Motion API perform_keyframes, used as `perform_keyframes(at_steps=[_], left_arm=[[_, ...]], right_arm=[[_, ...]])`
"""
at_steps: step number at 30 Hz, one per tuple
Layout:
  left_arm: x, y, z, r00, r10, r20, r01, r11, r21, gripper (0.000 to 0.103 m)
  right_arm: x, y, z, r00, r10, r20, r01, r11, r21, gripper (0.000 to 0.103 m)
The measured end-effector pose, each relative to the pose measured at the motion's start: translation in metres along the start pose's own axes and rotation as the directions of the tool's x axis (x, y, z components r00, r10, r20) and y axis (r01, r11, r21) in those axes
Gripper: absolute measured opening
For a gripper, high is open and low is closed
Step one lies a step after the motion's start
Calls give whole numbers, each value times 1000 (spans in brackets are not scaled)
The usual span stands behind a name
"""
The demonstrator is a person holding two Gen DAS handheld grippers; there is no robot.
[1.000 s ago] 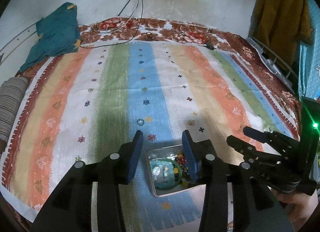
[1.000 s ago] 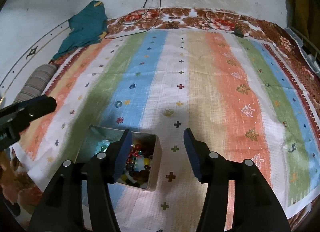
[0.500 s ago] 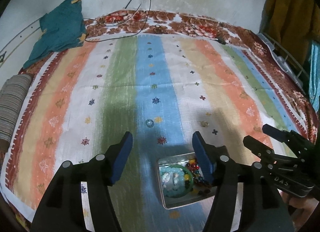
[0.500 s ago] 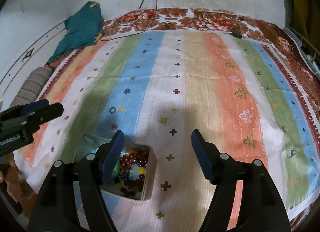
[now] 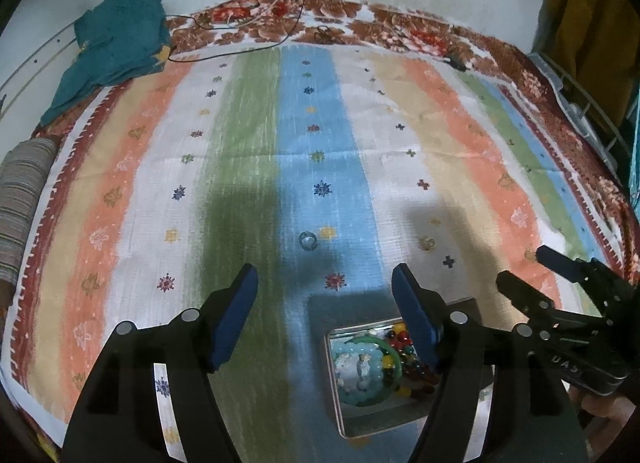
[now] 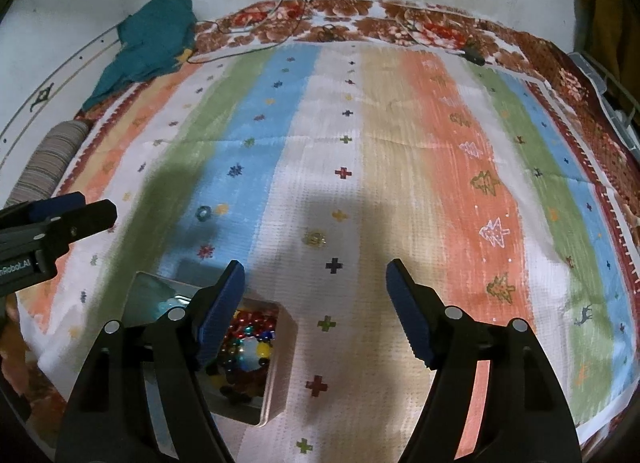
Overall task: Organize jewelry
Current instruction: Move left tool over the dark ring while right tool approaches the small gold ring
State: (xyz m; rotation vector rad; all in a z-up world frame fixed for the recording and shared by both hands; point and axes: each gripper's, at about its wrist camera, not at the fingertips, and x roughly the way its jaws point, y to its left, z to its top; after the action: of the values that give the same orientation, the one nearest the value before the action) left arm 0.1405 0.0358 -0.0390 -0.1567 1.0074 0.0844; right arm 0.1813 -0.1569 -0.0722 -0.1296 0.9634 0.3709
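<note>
Beads and a green bangle already fill the square metal tin (image 5: 340, 415) at lower centre of the striped bedspread (image 5: 248, 167), while a blue-glass ring (image 5: 307, 241) and gold ring (image 6: 315, 238) remain loose beyond the empty, wide-open left tongs (image 5: 325, 295) and right tongs (image 6: 314, 291).

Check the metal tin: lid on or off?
Off. The metal tin is open-topped, with beaded bracelets visible inside in both views. No lid is visible.
</note>
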Motion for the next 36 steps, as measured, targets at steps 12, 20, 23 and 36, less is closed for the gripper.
perform_keyframes(at_steps=[12,20,23,36], left_arm=[[30,0,15,999,28,-41,-27,1000,9,69],[52,2,23,996,47,-76,-47,999,11,69],[60,2,24,995,51,-91,-50,999,14,69],[89,5,30,988,40,-150,-37,999,21,69]], right_arm=[[26,-1,11,999,-37,-32,36,999,-25,73],[41,-3,15,997,-39,-61,38,999,-24,73],[46,-5,17,997,-37,-72,35,999,-18,73],[78,-6,21,990,-20,-140,18,1000,-17,73]])
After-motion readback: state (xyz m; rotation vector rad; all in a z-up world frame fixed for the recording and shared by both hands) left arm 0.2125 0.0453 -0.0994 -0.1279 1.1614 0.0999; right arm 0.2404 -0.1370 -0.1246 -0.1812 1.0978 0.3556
